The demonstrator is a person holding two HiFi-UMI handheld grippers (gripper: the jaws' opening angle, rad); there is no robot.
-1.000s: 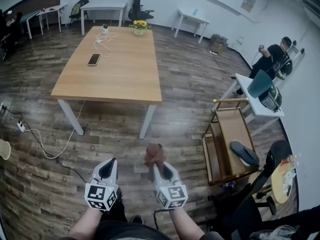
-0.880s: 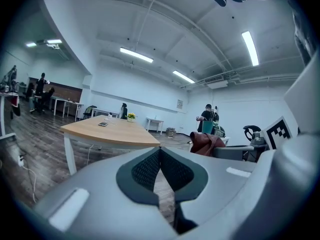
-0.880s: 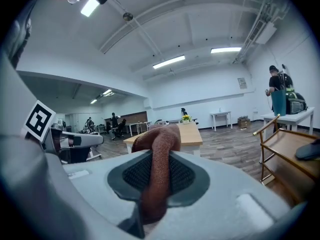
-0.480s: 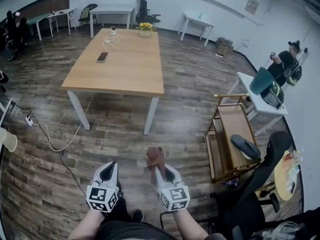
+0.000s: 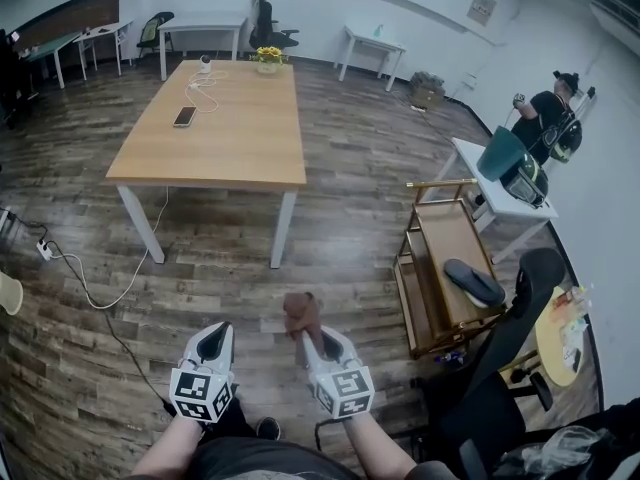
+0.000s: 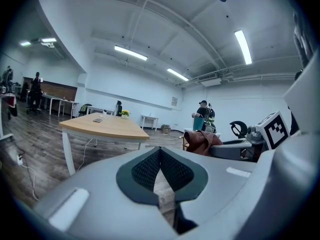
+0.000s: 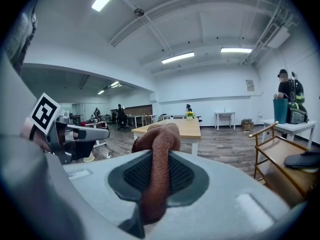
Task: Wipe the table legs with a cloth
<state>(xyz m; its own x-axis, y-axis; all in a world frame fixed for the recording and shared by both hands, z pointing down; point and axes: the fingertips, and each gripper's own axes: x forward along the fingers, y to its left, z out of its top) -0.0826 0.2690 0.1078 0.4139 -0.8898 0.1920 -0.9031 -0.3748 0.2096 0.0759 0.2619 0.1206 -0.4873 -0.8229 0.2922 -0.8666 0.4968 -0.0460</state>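
A wooden table (image 5: 220, 128) with white legs stands ahead of me on the floor, its near legs at the right (image 5: 283, 230) and left (image 5: 139, 225). My right gripper (image 5: 308, 336) is shut on a brown cloth (image 5: 300, 313), which bunches up above the jaws. In the right gripper view the cloth (image 7: 156, 159) hangs between the pads, with the table (image 7: 180, 129) beyond it. My left gripper (image 5: 215, 332) is beside it, shut with nothing in it; its tips meet (image 6: 160, 153). Both grippers are well short of the table.
A wooden cart (image 5: 425, 268) holding a dark slipper (image 5: 475, 281) stands to the right, with a black office chair (image 5: 510, 368) near it. A cable and power strip (image 5: 45, 251) lie on the floor at the left. A person (image 5: 545, 118) stands at the far right by a white table (image 5: 470, 158).
The head view has swung slightly, so the table sits a little further left in frame. Both grippers keep their pose side by side, and the cloth stays held.
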